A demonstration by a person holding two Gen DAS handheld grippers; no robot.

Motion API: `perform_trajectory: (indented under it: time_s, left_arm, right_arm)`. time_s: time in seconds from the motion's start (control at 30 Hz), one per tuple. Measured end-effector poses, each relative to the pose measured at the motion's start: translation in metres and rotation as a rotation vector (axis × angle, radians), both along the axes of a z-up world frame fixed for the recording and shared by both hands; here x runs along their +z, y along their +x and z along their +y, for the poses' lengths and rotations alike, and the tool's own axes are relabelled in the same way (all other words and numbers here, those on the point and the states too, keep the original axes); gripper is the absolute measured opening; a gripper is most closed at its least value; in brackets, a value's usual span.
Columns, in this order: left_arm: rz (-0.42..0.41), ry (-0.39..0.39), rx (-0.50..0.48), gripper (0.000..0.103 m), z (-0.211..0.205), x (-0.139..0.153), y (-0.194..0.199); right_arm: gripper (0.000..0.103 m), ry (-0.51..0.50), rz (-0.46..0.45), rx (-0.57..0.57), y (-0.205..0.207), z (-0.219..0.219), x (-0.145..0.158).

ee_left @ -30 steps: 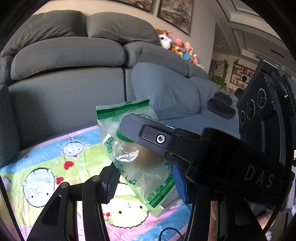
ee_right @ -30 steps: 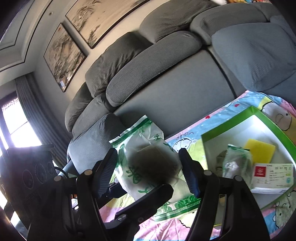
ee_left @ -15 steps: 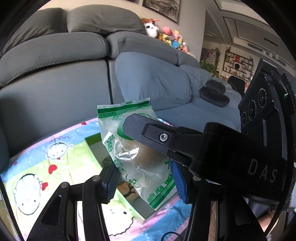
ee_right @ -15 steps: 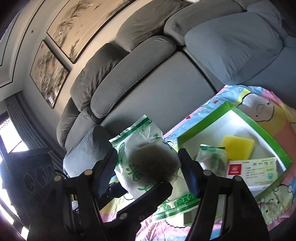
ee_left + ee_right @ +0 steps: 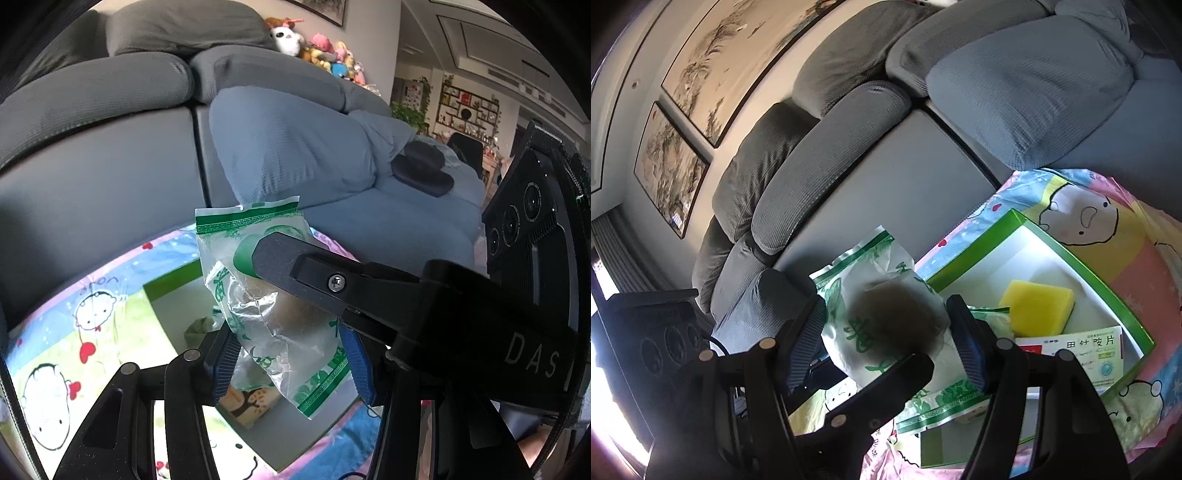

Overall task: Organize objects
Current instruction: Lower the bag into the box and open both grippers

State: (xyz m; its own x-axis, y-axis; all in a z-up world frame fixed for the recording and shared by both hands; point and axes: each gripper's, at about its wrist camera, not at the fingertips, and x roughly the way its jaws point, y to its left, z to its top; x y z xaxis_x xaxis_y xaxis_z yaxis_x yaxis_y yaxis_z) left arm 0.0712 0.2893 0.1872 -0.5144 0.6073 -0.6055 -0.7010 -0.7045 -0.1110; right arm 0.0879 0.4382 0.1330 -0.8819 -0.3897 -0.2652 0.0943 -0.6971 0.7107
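Observation:
A clear snack packet with green print and a brown cake inside (image 5: 273, 317) is held in the air by both grippers. My left gripper (image 5: 288, 354) is shut on it from the sides; my right gripper (image 5: 886, 339) is also shut on the same packet (image 5: 882, 325), its black finger crossing in front in the left wrist view. Below is a green-rimmed white box (image 5: 1019, 225) holding a yellow sponge (image 5: 1038, 306), a white medicine carton (image 5: 1082, 350) and another green packet (image 5: 993, 317). The box also shows in the left wrist view (image 5: 166, 284).
The box lies on a colourful cartoon-print cloth (image 5: 1108, 221) in front of a grey sofa (image 5: 110, 166) with a blue-grey cushion (image 5: 295, 140). Plush toys (image 5: 321, 55) sit on the sofa back. A small patterned carton (image 5: 251, 402) lies in the box.
Both grippers have carried the packet to the right, from over the cloth to over the green-rimmed box. The grip on the packet is unchanged.

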Motion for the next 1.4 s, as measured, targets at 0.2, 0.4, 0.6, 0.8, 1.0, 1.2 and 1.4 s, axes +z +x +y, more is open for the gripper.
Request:
perform_trajectory:
  time_s: [0.2, 0.4, 0.6, 0.8, 1.0, 1.2, 1.4]
  left_arm:
    - [-0.036, -0.019, -0.008, 0.053, 0.015, -0.006, -0.015]
    - [-0.069, -0.051, -0.026, 0.053, 0.030, -0.015, -0.029]
    - [-0.104, -0.068, -0.047, 0.053, 0.040, -0.025, -0.039]
    - [-0.134, -0.081, -0.057, 0.053, 0.044, -0.032, -0.048]
    - [-0.161, -0.092, -0.063, 0.053, 0.046, -0.039, -0.052]
    - [-0.216, -0.083, -0.062, 0.053, 0.045, -0.052, -0.057]
    - [-0.267, -0.071, -0.066, 0.053, 0.047, -0.062, -0.063]
  right_arm:
    - [0.067, -0.018, -0.037, -0.017, -0.015, 0.015, -0.007]
    - [0.067, -0.051, -0.072, -0.032, -0.029, 0.029, -0.018]
    - [0.066, -0.076, -0.119, -0.059, -0.038, 0.038, -0.028]
    - [0.066, -0.083, -0.159, -0.083, -0.043, 0.043, -0.035]
    - [0.066, -0.090, -0.204, -0.113, -0.045, 0.047, -0.043]
    - [0.065, -0.064, -0.292, -0.153, -0.049, 0.049, -0.051]
    - [0.064, -0.049, -0.349, -0.173, -0.051, 0.050, -0.059]
